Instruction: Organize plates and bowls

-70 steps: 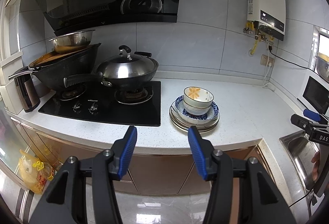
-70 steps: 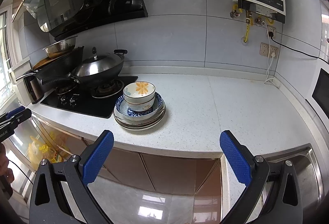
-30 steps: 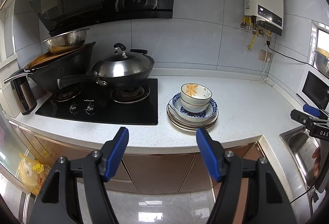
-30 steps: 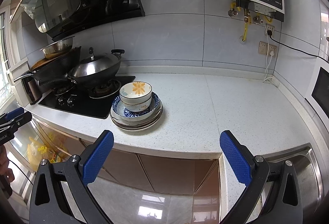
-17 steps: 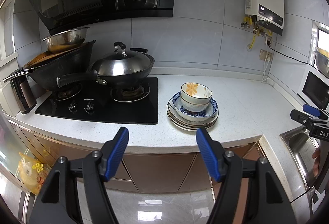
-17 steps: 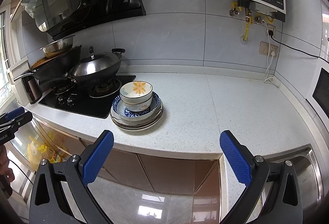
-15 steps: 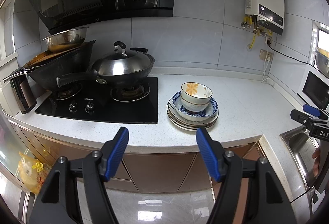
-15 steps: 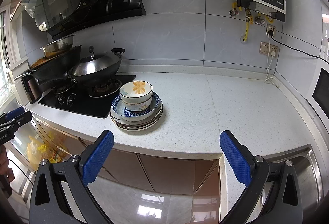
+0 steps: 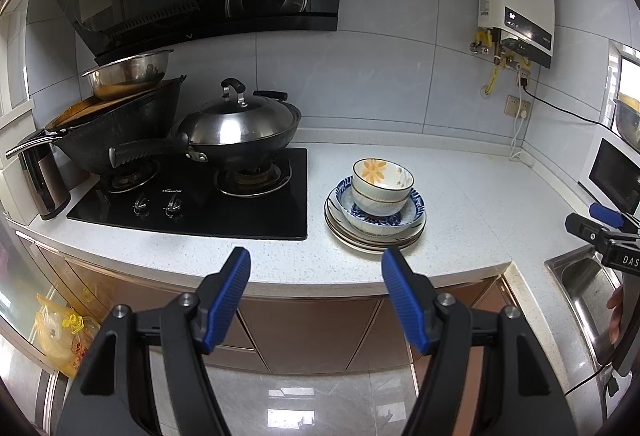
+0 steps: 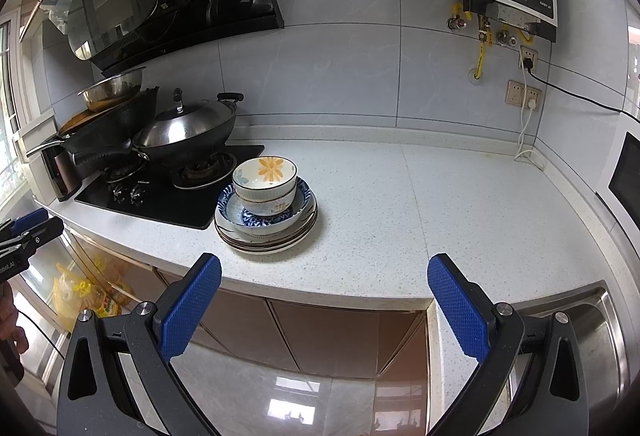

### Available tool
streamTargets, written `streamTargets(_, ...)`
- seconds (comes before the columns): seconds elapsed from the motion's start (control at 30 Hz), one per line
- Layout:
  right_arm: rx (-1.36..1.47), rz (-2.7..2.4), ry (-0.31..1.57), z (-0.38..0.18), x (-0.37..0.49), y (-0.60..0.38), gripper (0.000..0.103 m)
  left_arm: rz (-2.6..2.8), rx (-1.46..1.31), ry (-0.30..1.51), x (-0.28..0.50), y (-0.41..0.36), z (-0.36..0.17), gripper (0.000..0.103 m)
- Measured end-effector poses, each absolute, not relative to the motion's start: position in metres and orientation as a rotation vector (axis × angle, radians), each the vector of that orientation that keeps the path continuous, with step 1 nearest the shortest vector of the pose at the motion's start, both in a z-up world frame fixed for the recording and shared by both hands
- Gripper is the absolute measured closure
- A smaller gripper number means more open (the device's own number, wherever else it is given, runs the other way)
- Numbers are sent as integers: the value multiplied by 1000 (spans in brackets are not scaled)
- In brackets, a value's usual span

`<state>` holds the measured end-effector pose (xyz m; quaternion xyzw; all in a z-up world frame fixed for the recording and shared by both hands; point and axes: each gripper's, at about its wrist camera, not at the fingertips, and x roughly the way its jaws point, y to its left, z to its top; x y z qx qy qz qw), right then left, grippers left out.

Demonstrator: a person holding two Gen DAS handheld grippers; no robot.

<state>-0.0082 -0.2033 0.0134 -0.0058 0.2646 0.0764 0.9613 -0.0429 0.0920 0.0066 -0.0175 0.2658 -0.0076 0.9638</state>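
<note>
1. Nearest to the cameras, the left gripper (image 9: pixel 315 282) and the right gripper (image 10: pixel 325 296) both hover in front of the bench edge, above the floor. The blue ribbed fingers (image 9: pixel 230 292) of each are spread wide and hold nothing.

2. The white speckled stone bench (image 10: pixel 440 203) carries the task's things. A stack of flat ceramic plates (image 10: pixel 266 236) stands near the front edge, just beside the black glass gas hob (image 9: pixel 192 203). In it sits a blue patterned shallow bowl (image 10: pixel 264 213), and in that a white ribbed bowl with a yellow flower (image 10: pixel 265 177).

3. I judge the main risk is the smooth, curved wall of the white ribbed bowl: a pinch on one side of the rim can slip, or tilt the bowl against the blue one.

4. If the fingers push the stack sideways, the plates can slide towards the hob or the front edge.

5. Farther back, the steel-lidded black wok (image 9: pixel 240 123) has a long black handle (image 9: pixel 148 149) that points forward; the left gripper may strike it.
</note>
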Motion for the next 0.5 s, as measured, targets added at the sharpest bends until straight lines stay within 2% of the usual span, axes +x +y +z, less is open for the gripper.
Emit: streamTargets(0.5,-12,155,539,14,-8,-204,1,-17,-39,537,-42,94,6,36)
